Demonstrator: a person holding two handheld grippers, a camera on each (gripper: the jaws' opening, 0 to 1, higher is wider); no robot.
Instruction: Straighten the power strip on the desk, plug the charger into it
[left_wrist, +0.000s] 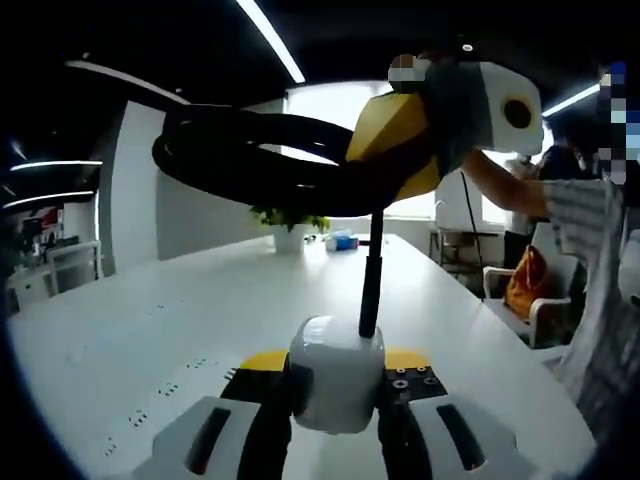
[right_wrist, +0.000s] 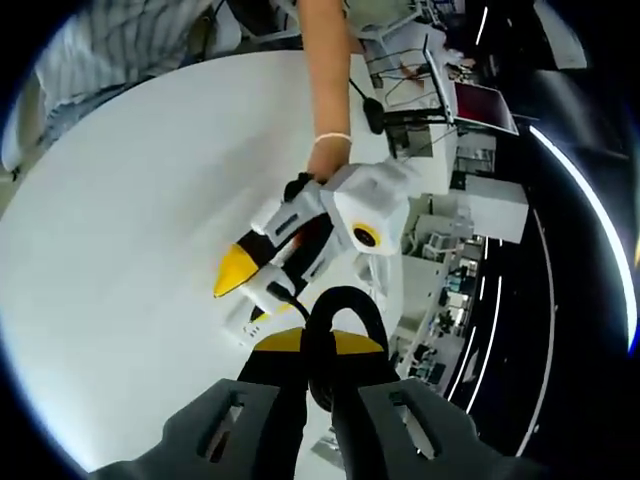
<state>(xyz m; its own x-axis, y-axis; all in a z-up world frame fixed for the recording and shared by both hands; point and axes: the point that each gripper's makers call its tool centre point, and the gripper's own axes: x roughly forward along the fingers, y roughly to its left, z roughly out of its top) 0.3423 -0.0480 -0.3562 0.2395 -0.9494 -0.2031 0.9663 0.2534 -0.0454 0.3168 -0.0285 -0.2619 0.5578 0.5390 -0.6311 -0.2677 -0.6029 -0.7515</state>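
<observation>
Broadly, the white desk (left_wrist: 180, 320) spread beneath and ahead of both tools, with faint rows of marks on its surface in the left gripper view. No power strip could be identified with confidence; those marks were too small to tell.

A thick black cable (left_wrist: 250, 150) hung in a loop above and ahead of the left tool (left_wrist: 335, 440), well clear of the desk. One end ran down as a stiff black lead into the white charger (left_wrist: 336, 372), which sat between the left tool's jaws, clamped on both sides. The charger was therefore off the desk and in the left tool's grip.

The right tool (right_wrist: 318, 425) was clenched on the same black cable, which rose from between its jaws in an arch in the right gripper view. Ahead of it, the left tool appeared with a person's forearm (right_wrist: 325, 90) behind it.

Judged step: the charger and lead were being carried, with plugging not yet begun and the strip's straightening unconfirmed.

Next move, as judged: locate the strip, bring the charger's prongs square over a socket, and press in, with the right tool keeping the cable slack clear.
</observation>
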